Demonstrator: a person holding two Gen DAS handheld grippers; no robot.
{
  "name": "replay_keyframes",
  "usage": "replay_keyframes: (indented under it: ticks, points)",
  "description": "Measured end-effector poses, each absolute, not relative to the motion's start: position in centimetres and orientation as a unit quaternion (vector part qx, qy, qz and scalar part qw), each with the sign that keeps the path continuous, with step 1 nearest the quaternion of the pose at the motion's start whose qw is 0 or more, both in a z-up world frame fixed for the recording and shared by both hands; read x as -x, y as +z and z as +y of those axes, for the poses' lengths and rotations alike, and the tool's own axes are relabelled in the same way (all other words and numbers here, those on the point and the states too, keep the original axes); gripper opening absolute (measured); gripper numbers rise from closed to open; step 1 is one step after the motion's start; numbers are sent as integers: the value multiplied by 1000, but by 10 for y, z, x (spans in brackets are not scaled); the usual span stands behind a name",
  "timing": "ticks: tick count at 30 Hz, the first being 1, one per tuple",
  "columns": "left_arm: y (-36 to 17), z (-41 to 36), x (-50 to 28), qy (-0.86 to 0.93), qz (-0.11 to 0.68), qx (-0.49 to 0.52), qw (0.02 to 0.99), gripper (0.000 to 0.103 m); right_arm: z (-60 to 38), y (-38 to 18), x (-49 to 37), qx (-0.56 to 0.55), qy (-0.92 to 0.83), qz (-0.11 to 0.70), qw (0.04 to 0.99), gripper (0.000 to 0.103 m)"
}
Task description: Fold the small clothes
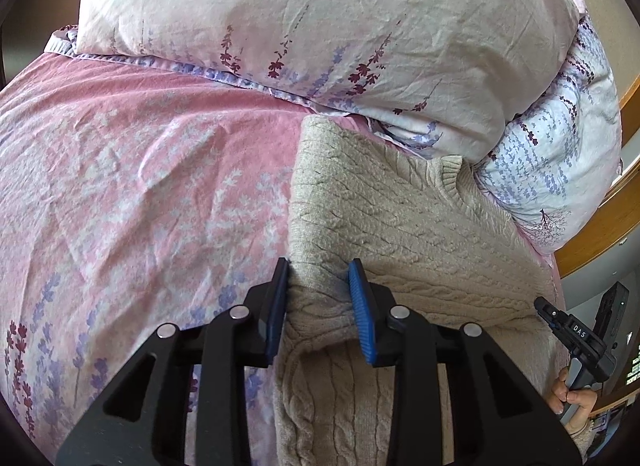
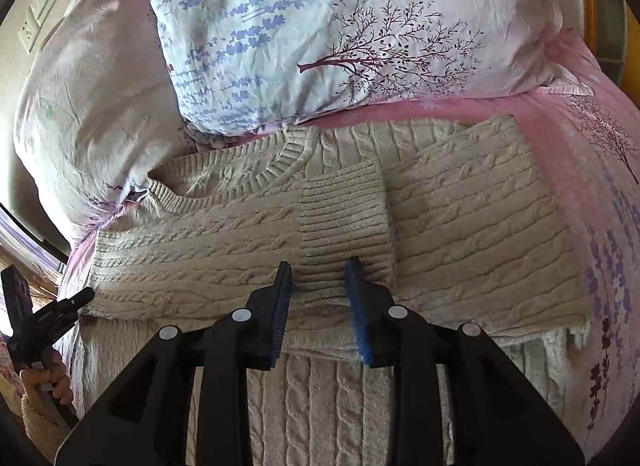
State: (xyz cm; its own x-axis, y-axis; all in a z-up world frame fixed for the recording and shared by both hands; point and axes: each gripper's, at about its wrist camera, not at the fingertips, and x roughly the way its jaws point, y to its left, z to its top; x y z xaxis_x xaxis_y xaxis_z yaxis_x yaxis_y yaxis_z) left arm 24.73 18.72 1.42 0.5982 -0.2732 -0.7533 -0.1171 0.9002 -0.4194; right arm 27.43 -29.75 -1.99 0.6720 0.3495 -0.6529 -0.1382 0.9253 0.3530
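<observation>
Looked down on a bed spread with a pink flowered sheet (image 1: 120, 165), two pale flowered pillows (image 1: 320, 25) piled at the head. Found the sheet bare at the left, then a beige cable-knit sweater (image 1: 400, 225) lying flat across the middle and right of the bed, its neckline (image 2: 288, 161) up against the pillows. Saw one sleeve (image 2: 200, 250) already laid across the chest, its ribbed cuff (image 2: 344, 217) resting near the centre, and the right side folded in over the body.

Showed the left gripper (image 1: 320, 294) at the sweater's left edge, closed on a raised fold of knit that filled the gap from pad to pad. Showed the right gripper (image 2: 320, 290) low over the cuff's near edge, pads parted and pinching nothing, cloth merely lying beneath them.

Judged the sweater soft, thick and fairly light, limp with no stiffness of its own, so likely to sag and drag wherever left unsupported. Judged the bulky knit easy to grip and unlikely to slip, though stretchy if pulled by one point. Seemed best taken at the hem corners or along a folded edge, both layers pinched together, lifted evenly from both sides to keep the crossed sleeve from sliding off.
</observation>
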Motion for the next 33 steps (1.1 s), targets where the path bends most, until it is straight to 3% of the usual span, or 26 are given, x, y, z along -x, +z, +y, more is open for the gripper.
replay_keyframes:
  ticks: [7, 9, 13, 14, 16, 18, 23, 33]
  points:
    - [13, 187, -247, -54, 450, 211, 866, 33, -317, -23, -277, -210, 164, 401, 876, 31]
    - [14, 181, -245, -38, 453, 181, 872, 26, -315, -22, -273, -198, 160, 406, 878, 31]
    - [18, 165, -235, -8, 457, 111, 882, 30, -312, -17, -256, -172, 132, 416, 883, 32]
    - [19, 168, -230, -6, 459, 117, 881, 33, -320, -14, -249, -185, 136, 408, 884, 33]
    - [26, 175, -212, -33, 449, 134, 883, 35, -343, -6, -229, -211, 139, 386, 887, 51]
    - [35, 181, -188, -70, 437, 144, 885, 44, -369, -4, -206, -219, 135, 366, 894, 59]
    - [44, 186, -127, -148, 422, 171, 878, 51, -427, -27, -153, -245, 140, 363, 888, 60]
    - [9, 192, -62, -186, 446, 275, 831, 50, -459, -80, -79, -290, 180, 382, 859, 59]
